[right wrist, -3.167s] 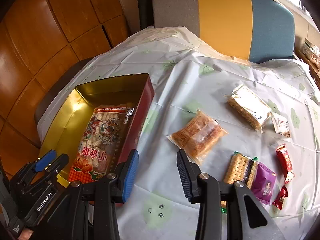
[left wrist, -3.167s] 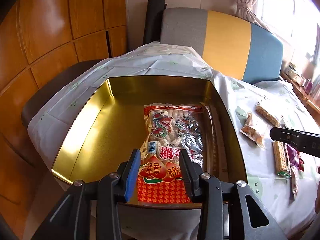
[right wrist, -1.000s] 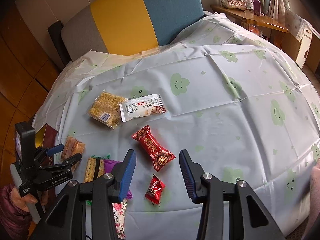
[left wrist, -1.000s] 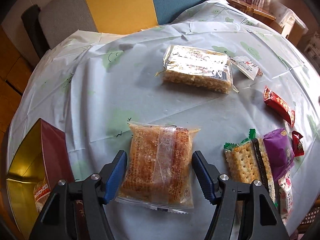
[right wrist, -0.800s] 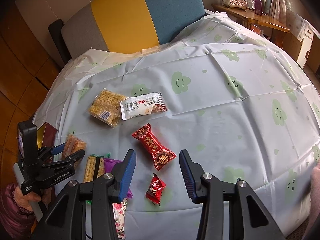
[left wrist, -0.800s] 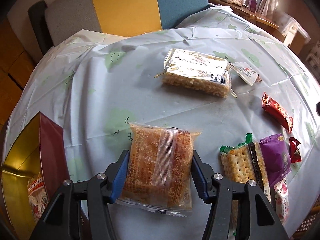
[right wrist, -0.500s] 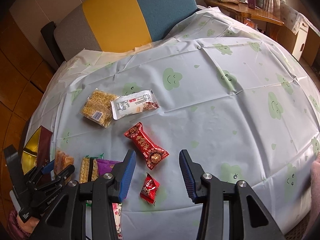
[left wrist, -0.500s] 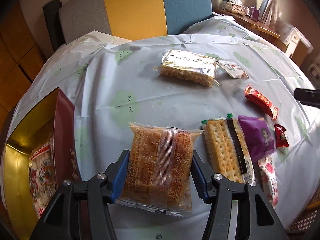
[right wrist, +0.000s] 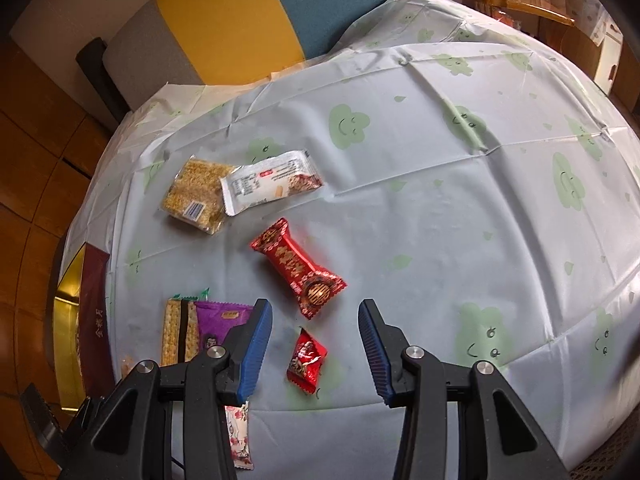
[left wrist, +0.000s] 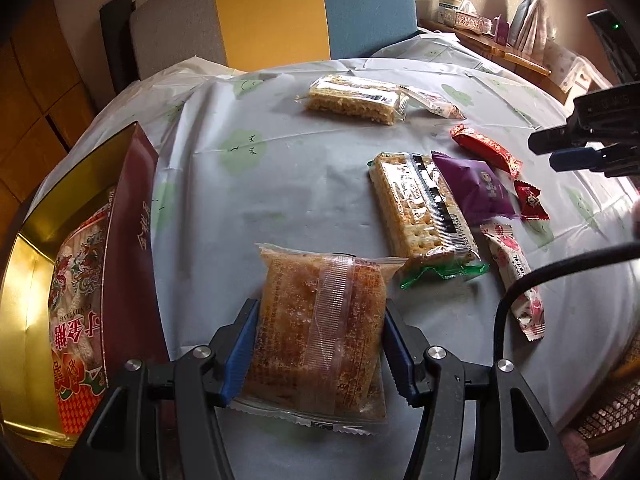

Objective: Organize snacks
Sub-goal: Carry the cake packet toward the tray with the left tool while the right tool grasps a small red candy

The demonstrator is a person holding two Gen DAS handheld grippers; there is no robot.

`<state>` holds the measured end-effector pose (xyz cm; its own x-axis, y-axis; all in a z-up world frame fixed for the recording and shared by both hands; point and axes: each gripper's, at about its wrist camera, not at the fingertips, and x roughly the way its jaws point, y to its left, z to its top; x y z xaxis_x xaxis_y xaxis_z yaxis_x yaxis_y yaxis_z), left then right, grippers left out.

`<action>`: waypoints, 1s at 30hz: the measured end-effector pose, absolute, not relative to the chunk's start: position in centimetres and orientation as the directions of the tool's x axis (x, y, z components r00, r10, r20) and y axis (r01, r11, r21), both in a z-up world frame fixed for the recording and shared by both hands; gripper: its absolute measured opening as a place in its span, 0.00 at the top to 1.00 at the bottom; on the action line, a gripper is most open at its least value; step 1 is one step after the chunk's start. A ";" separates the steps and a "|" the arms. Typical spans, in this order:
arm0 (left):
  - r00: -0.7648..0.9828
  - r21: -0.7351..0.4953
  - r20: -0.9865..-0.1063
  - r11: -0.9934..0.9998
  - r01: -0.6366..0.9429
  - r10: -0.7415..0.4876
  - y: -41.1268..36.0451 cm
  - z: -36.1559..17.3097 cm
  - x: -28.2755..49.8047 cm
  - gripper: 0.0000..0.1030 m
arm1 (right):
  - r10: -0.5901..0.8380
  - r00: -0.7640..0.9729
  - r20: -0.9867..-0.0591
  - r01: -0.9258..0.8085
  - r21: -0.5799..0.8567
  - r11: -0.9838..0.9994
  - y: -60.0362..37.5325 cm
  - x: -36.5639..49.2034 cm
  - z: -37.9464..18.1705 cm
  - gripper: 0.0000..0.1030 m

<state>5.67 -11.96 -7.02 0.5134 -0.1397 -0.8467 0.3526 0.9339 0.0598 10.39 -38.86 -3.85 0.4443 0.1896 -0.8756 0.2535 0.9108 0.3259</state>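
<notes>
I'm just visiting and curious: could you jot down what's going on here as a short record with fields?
left tool: shut on the clear-wrapped brown pastry
right tool: open, holding nothing, above the small red candy
gold tin: open, at the table's left edge, one red printed packet inside
loose on tablecloth: cracker pack, purple packet, long red candy

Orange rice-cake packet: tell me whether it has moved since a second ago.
Yes. The orange rice-cake packet, clamped in the left gripper, has been carried leftward toward the gold tin, away from the cracker pack.
</notes>
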 end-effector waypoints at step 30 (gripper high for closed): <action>0.530 -0.019 -0.819 0.933 0.359 -0.220 -10.4 -5.7 5.6 0.43 | 0.065 0.263 -0.963 0.048 0.081 0.996 -33.7 11.9 -8.0 0.81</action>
<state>5.62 -10.40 -5.71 0.5298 -0.2202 -0.8190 0.3588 0.9332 -0.0188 11.91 -33.66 -8.00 0.2630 0.0655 -0.9626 0.0483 0.9956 0.0809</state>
